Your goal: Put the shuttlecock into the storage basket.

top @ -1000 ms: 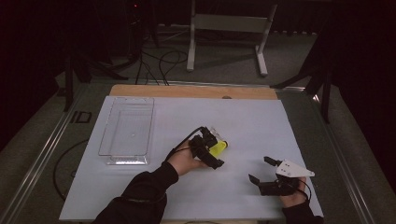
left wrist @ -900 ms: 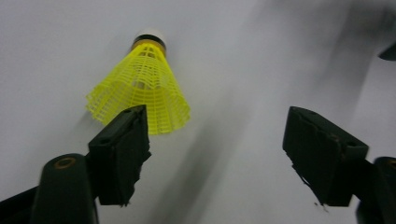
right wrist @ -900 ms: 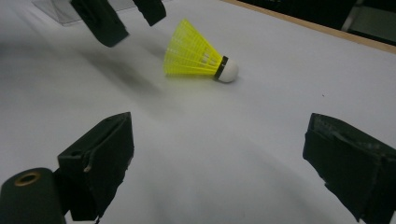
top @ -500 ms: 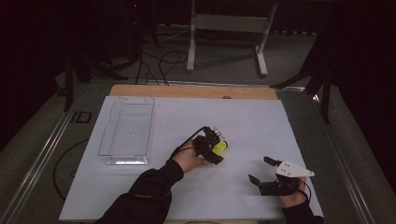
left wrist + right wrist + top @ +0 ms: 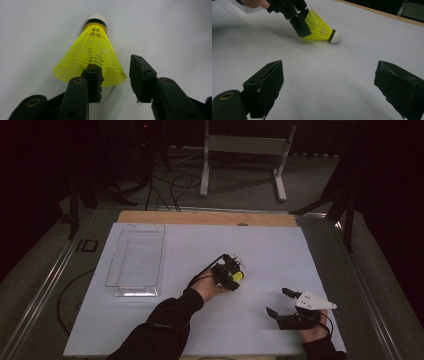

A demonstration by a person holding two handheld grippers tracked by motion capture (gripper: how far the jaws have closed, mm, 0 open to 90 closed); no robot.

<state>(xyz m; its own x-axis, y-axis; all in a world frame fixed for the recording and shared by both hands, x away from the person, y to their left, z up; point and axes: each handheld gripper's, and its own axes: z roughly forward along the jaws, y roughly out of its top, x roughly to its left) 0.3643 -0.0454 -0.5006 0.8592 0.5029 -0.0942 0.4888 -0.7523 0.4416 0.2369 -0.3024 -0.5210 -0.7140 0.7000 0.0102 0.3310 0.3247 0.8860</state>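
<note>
A yellow shuttlecock (image 5: 239, 276) with a white cork tip lies on its side on the white table top (image 5: 270, 255). My left gripper (image 5: 231, 278) is at the wide end of its skirt. In the left gripper view, the shuttlecock (image 5: 93, 50) points away. The left gripper (image 5: 115, 68) is open, with one jaw against the skirt's rim and the other apart beside it. My right gripper (image 5: 277, 301) rests near the front right of the table, open wide and holding nothing. From the right gripper view (image 5: 329, 75), the shuttlecock (image 5: 319, 26) and the left gripper (image 5: 299, 25) lie ahead.
A clear plastic tray (image 5: 134, 292) stands on the left part of the table. A wooden strip (image 5: 210, 217) runs along the far edge. Beyond the table stands a white metal frame (image 5: 240, 165), with cables on the dark floor.
My left hand has edged slightly forward and right at the shuttlecock's skirt. The right gripper has stayed in place.
</note>
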